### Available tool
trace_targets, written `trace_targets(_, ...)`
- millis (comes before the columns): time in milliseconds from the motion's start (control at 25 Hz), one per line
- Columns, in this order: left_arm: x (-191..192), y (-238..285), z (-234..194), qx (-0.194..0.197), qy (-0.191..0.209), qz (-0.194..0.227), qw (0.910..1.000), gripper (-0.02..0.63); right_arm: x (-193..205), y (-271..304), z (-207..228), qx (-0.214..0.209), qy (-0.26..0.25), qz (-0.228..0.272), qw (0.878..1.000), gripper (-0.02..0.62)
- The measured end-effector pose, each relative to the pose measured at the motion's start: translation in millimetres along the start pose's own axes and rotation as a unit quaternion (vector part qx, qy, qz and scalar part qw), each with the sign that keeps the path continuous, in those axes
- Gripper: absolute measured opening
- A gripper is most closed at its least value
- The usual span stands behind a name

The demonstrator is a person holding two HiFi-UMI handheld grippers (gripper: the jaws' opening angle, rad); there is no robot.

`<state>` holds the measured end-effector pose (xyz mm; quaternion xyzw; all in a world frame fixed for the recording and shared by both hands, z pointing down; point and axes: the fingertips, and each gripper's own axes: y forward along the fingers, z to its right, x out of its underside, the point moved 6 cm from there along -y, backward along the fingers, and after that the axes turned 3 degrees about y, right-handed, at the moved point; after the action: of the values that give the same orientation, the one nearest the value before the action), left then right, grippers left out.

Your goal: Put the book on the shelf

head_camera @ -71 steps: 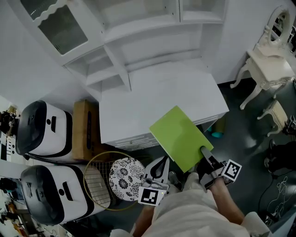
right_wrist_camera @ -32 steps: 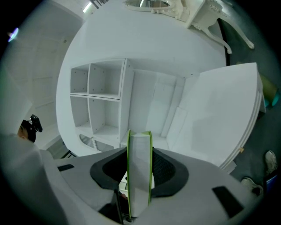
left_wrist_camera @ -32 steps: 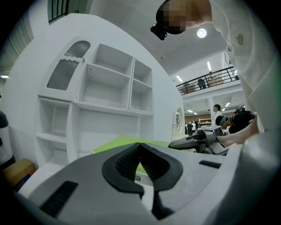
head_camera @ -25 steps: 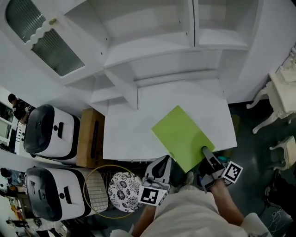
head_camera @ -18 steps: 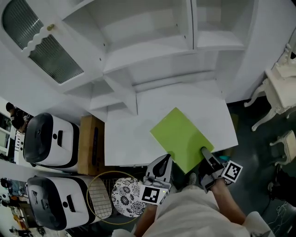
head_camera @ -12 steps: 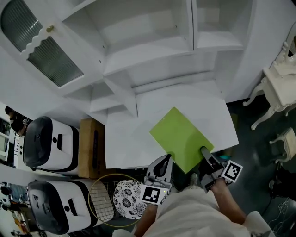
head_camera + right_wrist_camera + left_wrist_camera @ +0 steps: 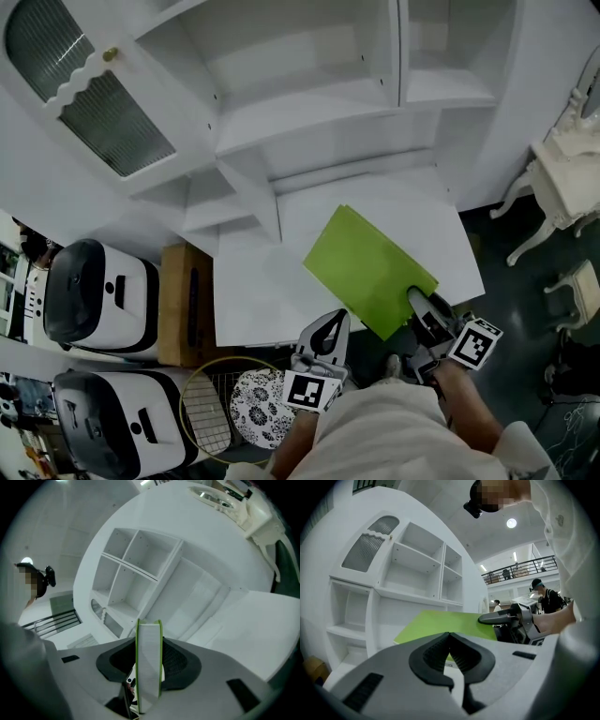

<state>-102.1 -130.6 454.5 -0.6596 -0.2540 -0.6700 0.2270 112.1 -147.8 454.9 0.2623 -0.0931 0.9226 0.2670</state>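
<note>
A thin lime-green book (image 7: 369, 267) hangs tilted over the front right of the white counter (image 7: 253, 291), below the open white shelf (image 7: 300, 66). My right gripper (image 7: 419, 311) is shut on the book's near corner. In the right gripper view the book (image 7: 149, 667) stands edge-on between the pads, white pages between green covers, and the shelf (image 7: 136, 569) lies ahead. My left gripper (image 7: 326, 334) hangs shut and empty at the counter's front edge. In the left gripper view its jaws (image 7: 450, 638) meet, with the book (image 7: 440, 622) and the right gripper (image 7: 506, 617) beyond them.
A glass-fronted cabinet door (image 7: 94, 98) stands open at upper left. Two black-and-white appliances (image 7: 89, 295) and a cardboard box (image 7: 183, 291) stand left of the counter. A wire basket with a patterned plate (image 7: 251, 398) sits below. White furniture (image 7: 562, 178) is at right.
The book has tipped up more steeply and shifted slightly toward the shelf, and the right gripper has moved a little to the right with it. The left gripper has stayed put.
</note>
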Motion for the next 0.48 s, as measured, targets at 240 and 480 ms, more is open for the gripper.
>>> trace_targets(240,-1.8,0.8,-5.5,0.012,0.007,0.001,0.9999,0.003,-17.7,20.9,-37.9,-0.018,-0.145,-0.007,0.989,0.149)
trace_targets(480,-7.4,2.3,-15.3,0.011,0.011,0.011,0.9998,0.003,-37.3,39.8,-80.7,-0.017,-0.369,-0.005,0.929,0.149)
